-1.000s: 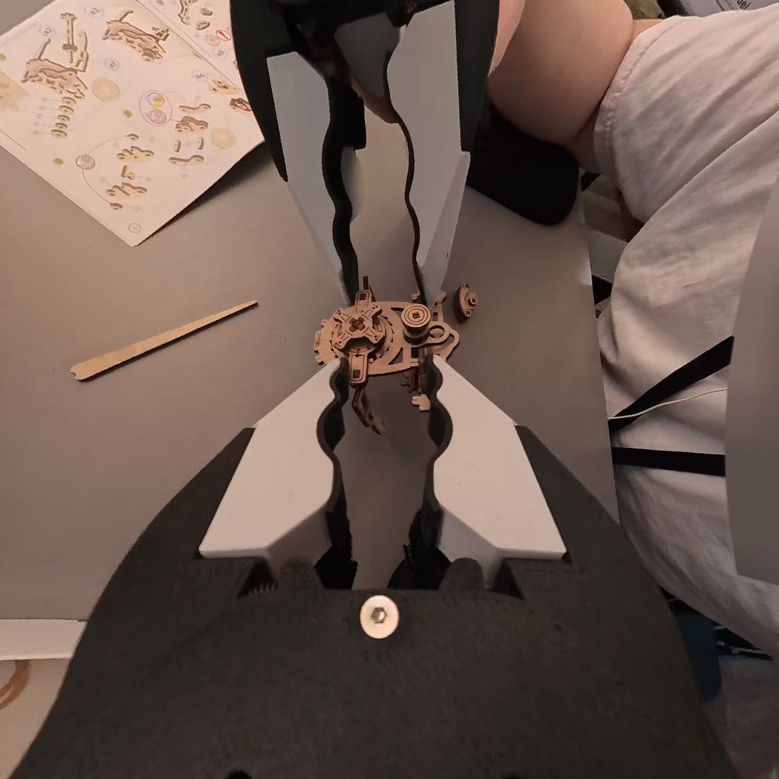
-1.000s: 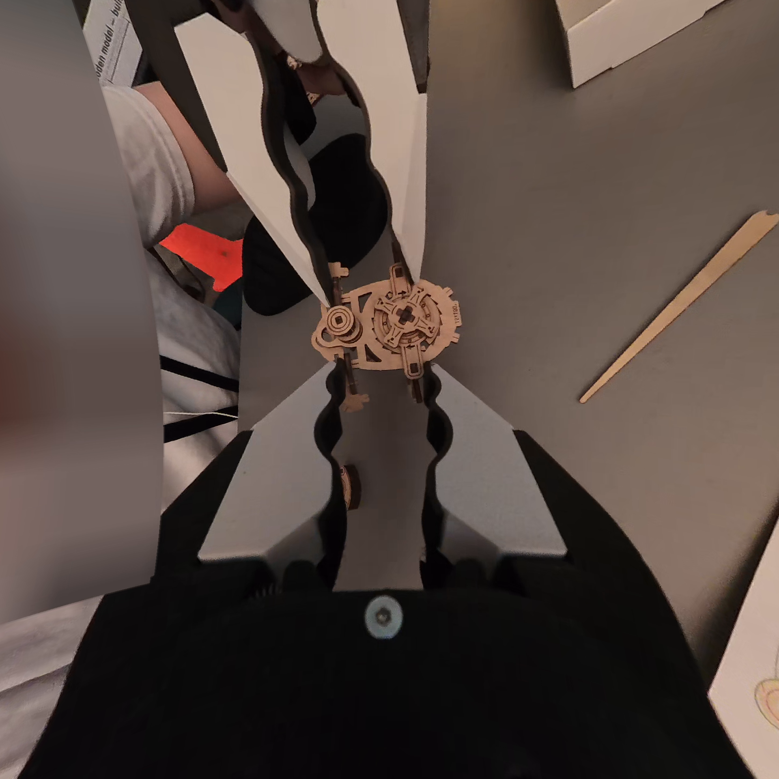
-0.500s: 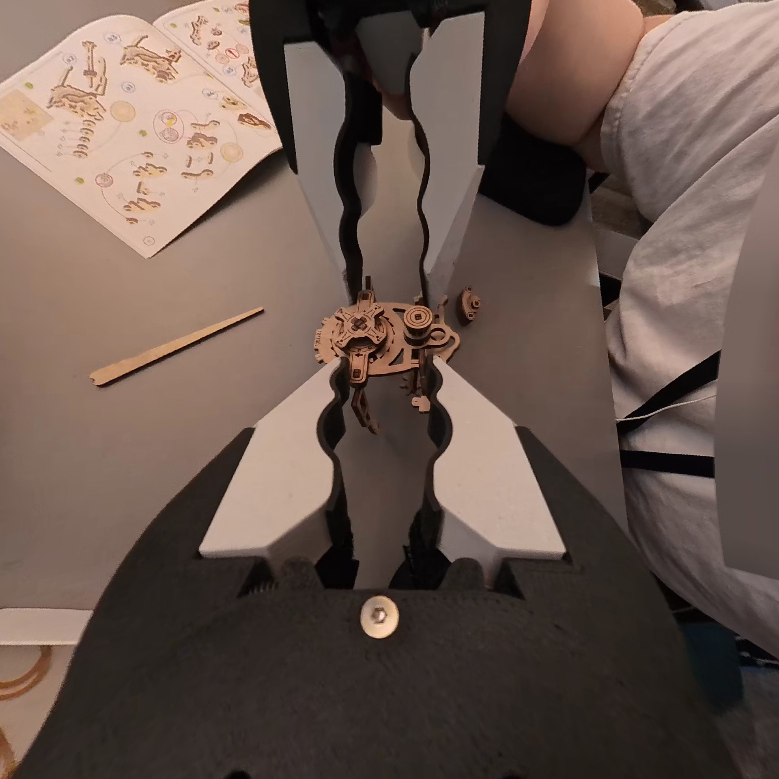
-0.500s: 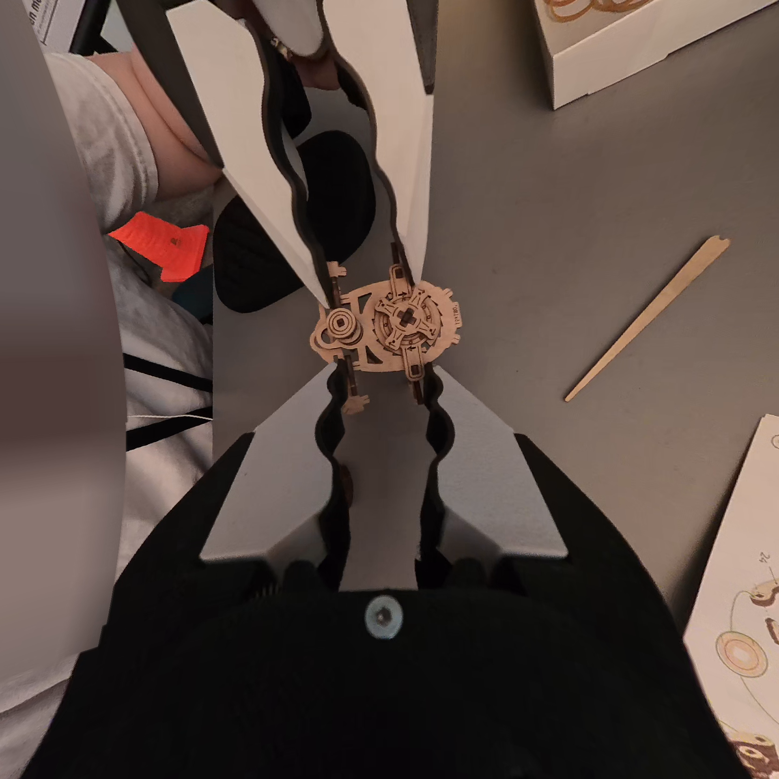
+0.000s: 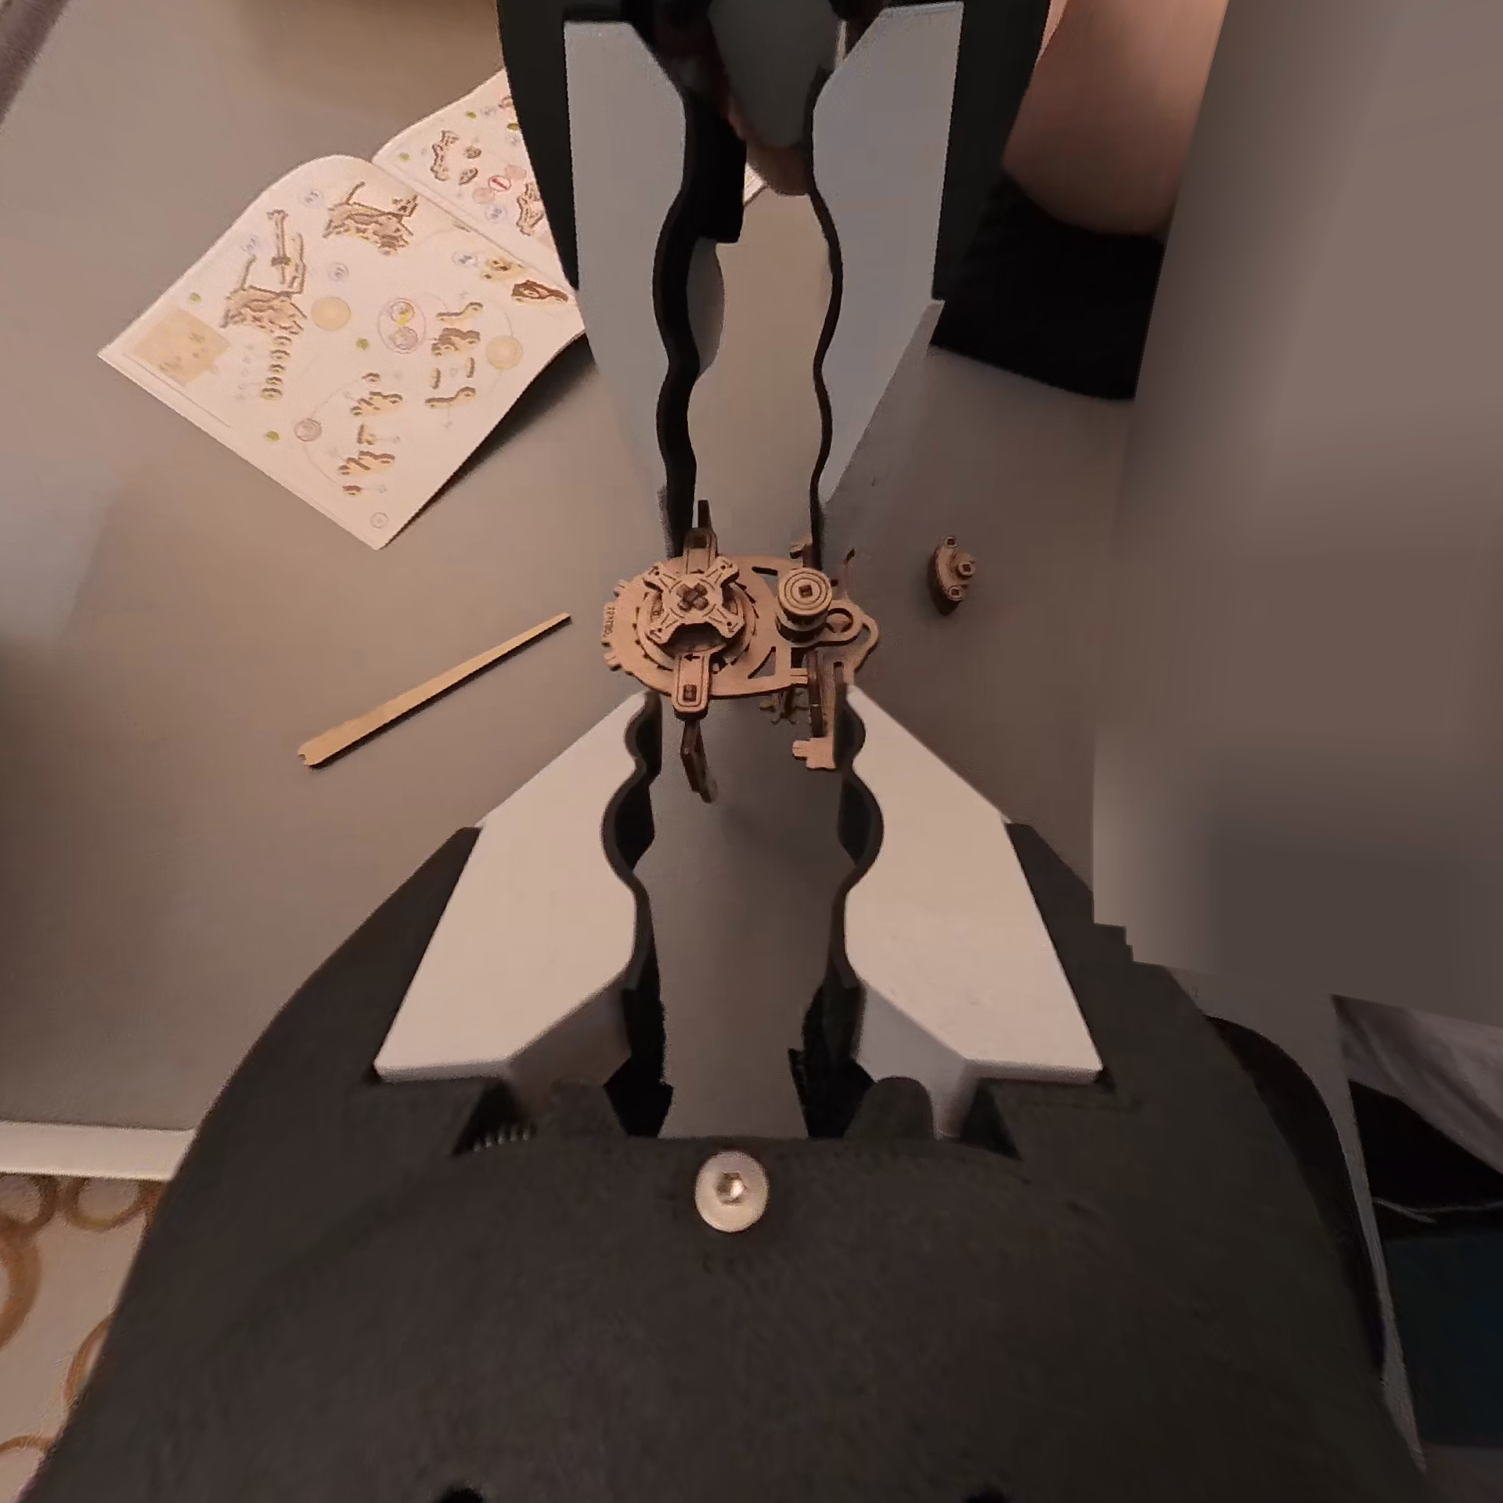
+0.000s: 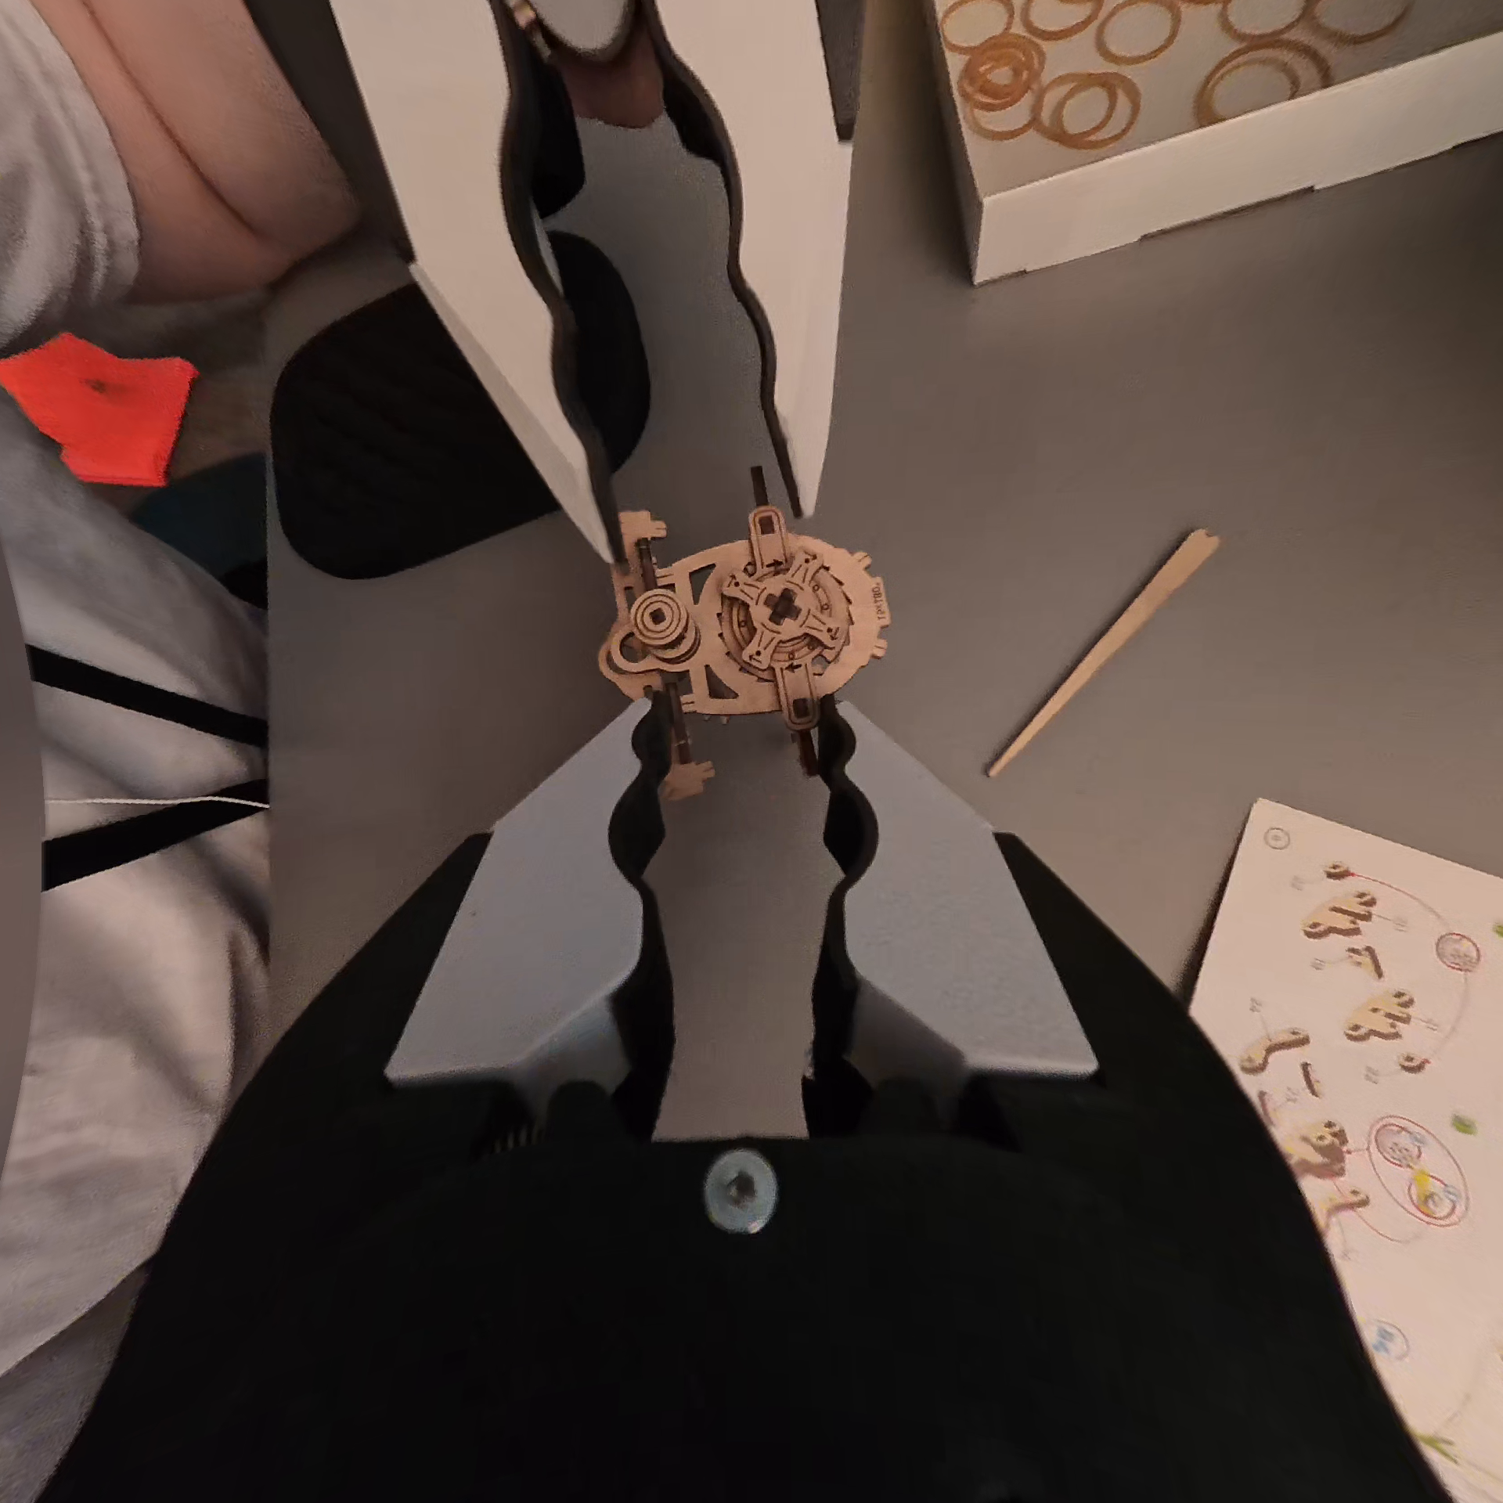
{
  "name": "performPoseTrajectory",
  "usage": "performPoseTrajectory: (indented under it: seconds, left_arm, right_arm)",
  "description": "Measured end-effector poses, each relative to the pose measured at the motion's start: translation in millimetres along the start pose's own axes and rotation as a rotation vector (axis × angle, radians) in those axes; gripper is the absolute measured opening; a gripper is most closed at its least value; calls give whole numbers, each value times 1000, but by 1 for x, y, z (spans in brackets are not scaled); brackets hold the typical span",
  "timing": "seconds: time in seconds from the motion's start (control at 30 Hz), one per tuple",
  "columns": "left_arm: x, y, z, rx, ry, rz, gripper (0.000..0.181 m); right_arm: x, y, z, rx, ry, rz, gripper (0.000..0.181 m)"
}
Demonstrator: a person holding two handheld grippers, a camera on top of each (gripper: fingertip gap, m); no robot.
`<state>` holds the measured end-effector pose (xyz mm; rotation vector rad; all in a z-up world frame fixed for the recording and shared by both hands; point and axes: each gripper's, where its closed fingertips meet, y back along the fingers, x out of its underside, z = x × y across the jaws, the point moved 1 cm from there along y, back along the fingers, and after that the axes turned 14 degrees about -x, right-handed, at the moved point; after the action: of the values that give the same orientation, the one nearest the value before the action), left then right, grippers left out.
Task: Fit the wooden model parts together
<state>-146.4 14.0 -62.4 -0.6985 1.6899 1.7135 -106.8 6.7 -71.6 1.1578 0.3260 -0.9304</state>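
Left gripper [image 5: 744,703] and right gripper [image 6: 736,716] both pinch the wooden gear assembly [image 5: 736,630] from opposite ends, tip to tip, holding it above the grey table [image 5: 244,651]. Assembly sits dead centre between them, long axis crosswise to the fingers — neither hand nearer. Loose small part [image 5: 950,574] lies just beside the assembly, wooden stick [image 5: 431,694] farther off. Contact points hidden — grip looks firm, probably.
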Motion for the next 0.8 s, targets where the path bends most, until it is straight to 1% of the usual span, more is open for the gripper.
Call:
performPoseTrajectory:
  seconds: [0.03,0.1,0.17,0.23,0.33,0.6,0.8]
  left_arm:
    - [1,0,-1,2,-9,3,40]
    - [3,-3,0,-12,-23,14,44]
    - [3,-5,0,-13,-21,18,42]
    - [4,-6,2,-18,-14,23,38]
    - [4,-7,5,-36,-9,21,37]
    - [-1,-4,9,-78,-26,0,35]
    - [-1,-3,9,-75,-25,-9,35]
  right_arm:
    - [-2,0,2,-8,7,-9,35]
    - [-2,1,0,22,18,2,35]
    - [-3,1,-3,62,38,8,35]
    - [-3,0,-2,75,48,19,35]
    - [-4,0,-5,115,66,23,35]
    - [-8,5,-6,133,83,-4,35]
    - [-9,6,-6,131,82,-14,35]
